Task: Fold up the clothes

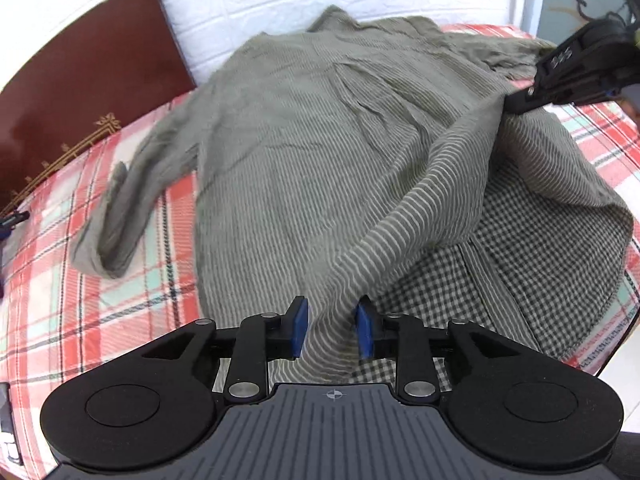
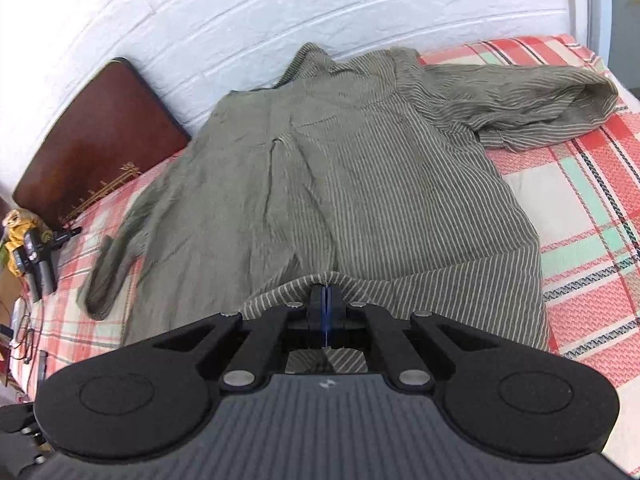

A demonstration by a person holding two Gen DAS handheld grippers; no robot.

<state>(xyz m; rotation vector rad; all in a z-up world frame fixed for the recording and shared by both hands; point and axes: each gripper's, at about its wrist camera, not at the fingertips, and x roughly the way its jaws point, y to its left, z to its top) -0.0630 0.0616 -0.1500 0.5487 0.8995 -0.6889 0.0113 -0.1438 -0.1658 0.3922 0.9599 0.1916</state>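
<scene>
left gripper point(image 1: 333, 326) and right gripper point(image 2: 325, 305): black linkage arms, silver pivot screws, blue finger pads, ribbed grey housing between two round black discs.

Your striped shirt point(image 2: 360, 184) is thin, crinkly woven cloth, totally matt. The plaid bedspread point(image 2: 580, 208) under it looks like a coarser knit-textured fabric. That headboard point(image 1: 80, 80) is glossy dark brown, and the wall point(image 2: 200, 20) is white embossed brick, slightly shiny.

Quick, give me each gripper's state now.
Left gripper: open, shirt fabric loose between its pads.
Right gripper: closed on the shirt's hem.
</scene>
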